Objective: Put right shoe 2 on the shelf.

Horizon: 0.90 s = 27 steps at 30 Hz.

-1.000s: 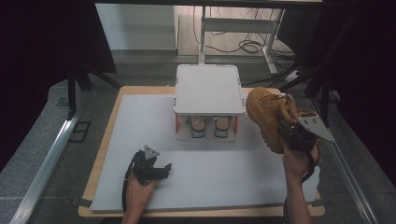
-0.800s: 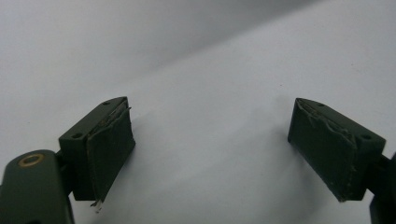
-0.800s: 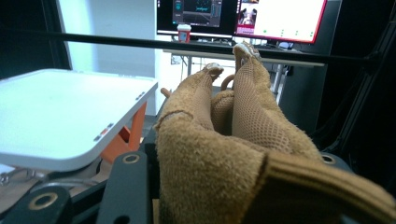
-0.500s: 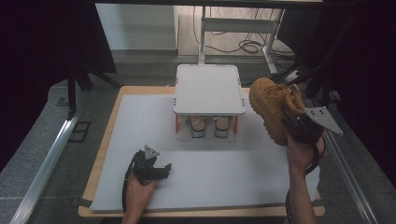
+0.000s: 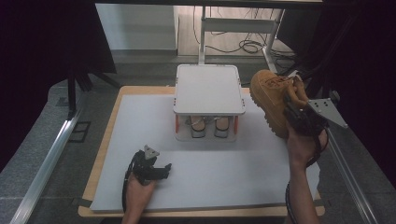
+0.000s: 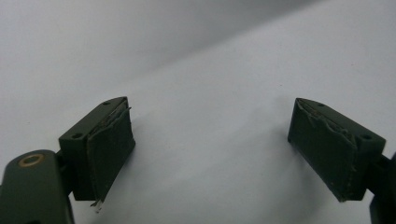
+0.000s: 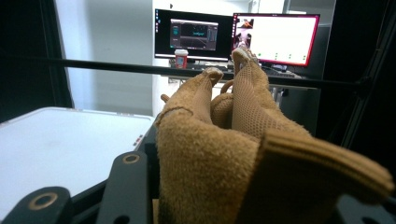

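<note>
A tan suede boot [image 5: 273,99] hangs in the air at the right of the table, held by its heel collar in my right gripper [image 5: 299,116], which is shut on it. In the right gripper view the boot [image 7: 233,154] lies between the black jaws, sole toward the white rack. A small white two-level shoe rack [image 5: 208,88] stands mid-table, with a pair of shoes [image 5: 208,127] on its lower level. My left gripper [image 5: 161,169] rests low on the white mat at the front left. Its pads [image 6: 109,147] stand wide apart with nothing between them.
A white mat [image 5: 140,121] covers the wooden tabletop. Metal rails run along both table sides [image 5: 51,149]. Beyond the table are cables on the floor [image 5: 247,45] and, in the right gripper view, two lit monitors [image 7: 275,37].
My right hand has lifted the boot upward and slightly away, so it now hangs higher beside the rack's top. The left gripper has stayed in place.
</note>
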Tool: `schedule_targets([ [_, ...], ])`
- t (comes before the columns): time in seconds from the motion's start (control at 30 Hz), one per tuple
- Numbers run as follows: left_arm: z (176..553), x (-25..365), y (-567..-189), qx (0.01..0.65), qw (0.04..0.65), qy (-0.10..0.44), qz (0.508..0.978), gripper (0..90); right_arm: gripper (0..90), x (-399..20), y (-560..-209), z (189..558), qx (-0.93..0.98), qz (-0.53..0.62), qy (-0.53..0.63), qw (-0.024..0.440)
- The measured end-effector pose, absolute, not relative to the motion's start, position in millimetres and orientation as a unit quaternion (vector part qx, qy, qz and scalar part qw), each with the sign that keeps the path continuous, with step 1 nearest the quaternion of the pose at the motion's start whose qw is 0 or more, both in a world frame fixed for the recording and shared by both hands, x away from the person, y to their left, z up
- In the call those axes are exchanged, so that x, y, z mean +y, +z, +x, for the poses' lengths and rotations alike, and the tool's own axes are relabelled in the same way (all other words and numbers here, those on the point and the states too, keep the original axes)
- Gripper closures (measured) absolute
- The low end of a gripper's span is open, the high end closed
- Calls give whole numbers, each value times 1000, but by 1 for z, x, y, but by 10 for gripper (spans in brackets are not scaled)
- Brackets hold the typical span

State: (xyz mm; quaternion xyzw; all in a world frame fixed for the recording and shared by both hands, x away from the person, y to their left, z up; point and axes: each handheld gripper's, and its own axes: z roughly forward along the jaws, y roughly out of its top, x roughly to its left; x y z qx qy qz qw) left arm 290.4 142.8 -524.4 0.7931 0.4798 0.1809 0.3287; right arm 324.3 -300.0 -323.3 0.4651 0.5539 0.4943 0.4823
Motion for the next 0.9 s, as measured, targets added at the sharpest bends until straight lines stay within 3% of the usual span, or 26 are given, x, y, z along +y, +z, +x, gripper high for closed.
schedule_targets([
  [0.9, 291, 143, -525, 479, 329, 181, 794, 137, 534, -257, -306, 339, 564, 433, 523, 470],
])
